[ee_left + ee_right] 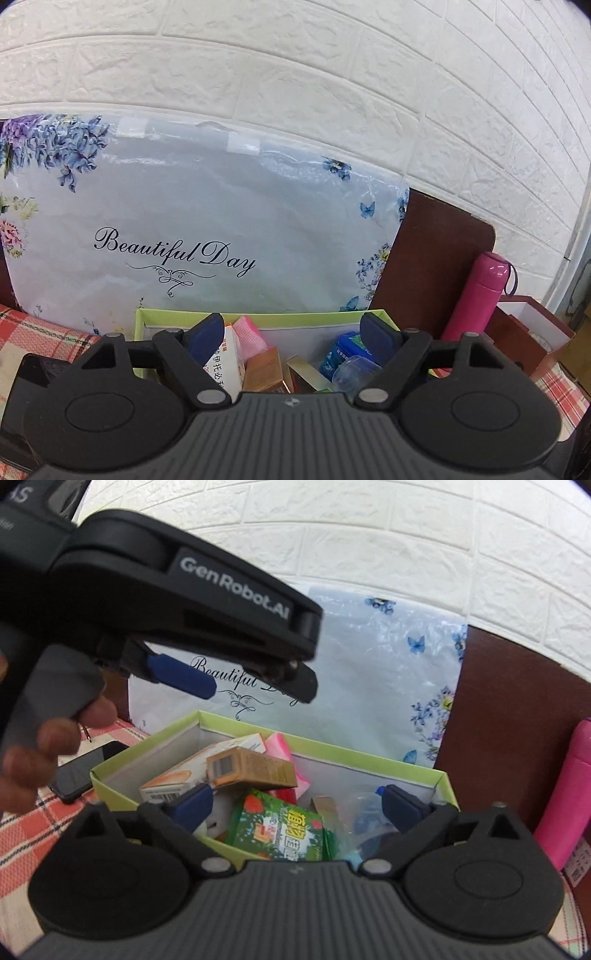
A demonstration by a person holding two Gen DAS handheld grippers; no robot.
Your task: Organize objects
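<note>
A light green open box [258, 318] [439, 775] stands on the checked cloth and holds several small packages: a white and orange carton [192, 771], a brown carton [255, 768], a green strawberry-print pack [280, 830], a pink item [249, 332] and a blue pack [341, 352]. My left gripper [295, 332] is open and empty above the box; it also shows from the side in the right wrist view [255, 686]. My right gripper [295, 805] is open and empty over the box's near side.
A wrapped floral "Beautiful Day" pillow [207, 221] leans on the white brick wall behind the box. A pink flask [476, 295] [569, 797] stands to the right by a brown board [436, 266]. A black phone [85, 768] lies left of the box. A red-brown open box [532, 332] is at far right.
</note>
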